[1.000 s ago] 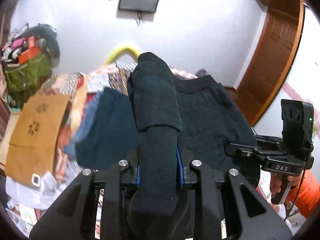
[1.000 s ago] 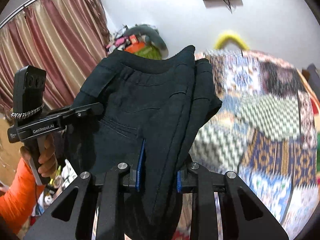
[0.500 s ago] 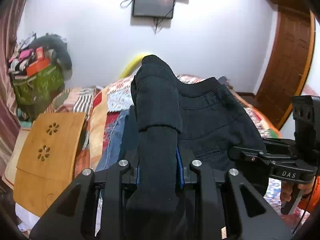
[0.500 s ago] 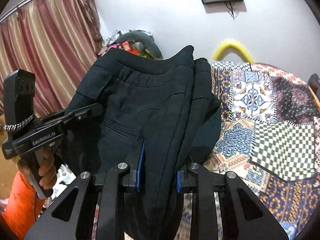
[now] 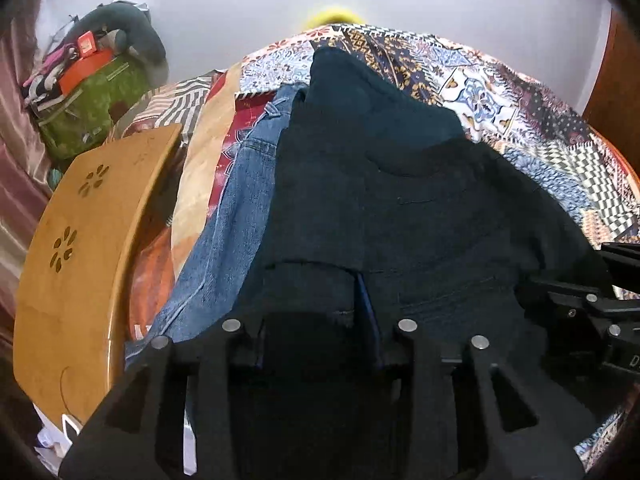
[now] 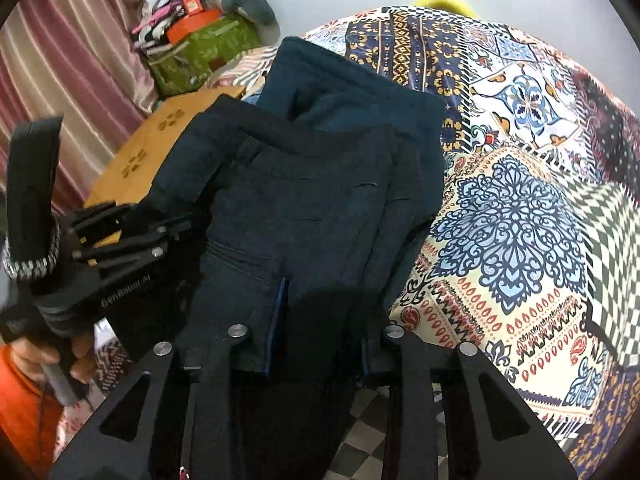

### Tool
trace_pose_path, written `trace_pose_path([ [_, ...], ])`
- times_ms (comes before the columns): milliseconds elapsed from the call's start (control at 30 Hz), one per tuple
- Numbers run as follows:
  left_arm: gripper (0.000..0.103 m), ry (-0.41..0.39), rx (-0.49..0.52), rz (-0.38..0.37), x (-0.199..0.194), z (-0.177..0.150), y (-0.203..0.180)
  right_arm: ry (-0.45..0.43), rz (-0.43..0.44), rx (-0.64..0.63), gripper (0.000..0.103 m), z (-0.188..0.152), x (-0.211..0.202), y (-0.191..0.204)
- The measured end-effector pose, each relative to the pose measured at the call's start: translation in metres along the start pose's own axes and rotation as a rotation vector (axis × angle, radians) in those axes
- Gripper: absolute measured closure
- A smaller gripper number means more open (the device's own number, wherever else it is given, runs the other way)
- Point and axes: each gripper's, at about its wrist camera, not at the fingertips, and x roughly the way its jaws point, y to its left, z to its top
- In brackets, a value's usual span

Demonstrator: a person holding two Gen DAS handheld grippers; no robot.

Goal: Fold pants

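The black pants (image 5: 432,216) are folded and held over a pile of clothes on the bed. My left gripper (image 5: 316,312) is shut on the left end of the pants. My right gripper (image 6: 320,316) is shut on the right end of the pants (image 6: 296,200). The left gripper also shows in the right wrist view (image 6: 120,236), and the right gripper shows at the edge of the left wrist view (image 5: 592,304). Under the black pants lie a dark teal garment (image 6: 352,92) and blue jeans (image 5: 248,184). The fingertips are hidden in cloth.
A patchwork bedspread (image 6: 516,208) covers the bed. A wooden lap table (image 5: 80,248) leans at the bed's left side. A green bag with clutter (image 5: 92,96) stands by the curtain (image 6: 76,60). A white wall is behind.
Both grippers have tipped down and lowered the black pants towards the pile on the bed. The wall screen and door have left the view.
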Motion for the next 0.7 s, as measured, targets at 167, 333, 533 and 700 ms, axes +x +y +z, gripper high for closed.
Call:
trace_pose_path([
  [167,0.066,0.029,0.002,0.019,-0.039,-0.003,-0.002,-0.011,-0.042,-0.037,0.069,-0.013,-0.031,0.007],
  [333,0.064,-0.053,-0.026,-0.013,-0.126,-0.006,-0.01,-0.165,-0.04,-0.09,0.069,-0.024,-0.092,0.018],
  [533,0.064,-0.253,-0.033,-0.042,-0.259,-0.019,-0.031,-0.399,-0.033,-0.154,0.069,-0.042,-0.212,0.045],
  [700,0.064,-0.419,-0.018,-0.033,-0.359,-0.044,-0.055,-0.572,-0.044,-0.227,0.069,-0.07,-0.302,0.079],
])
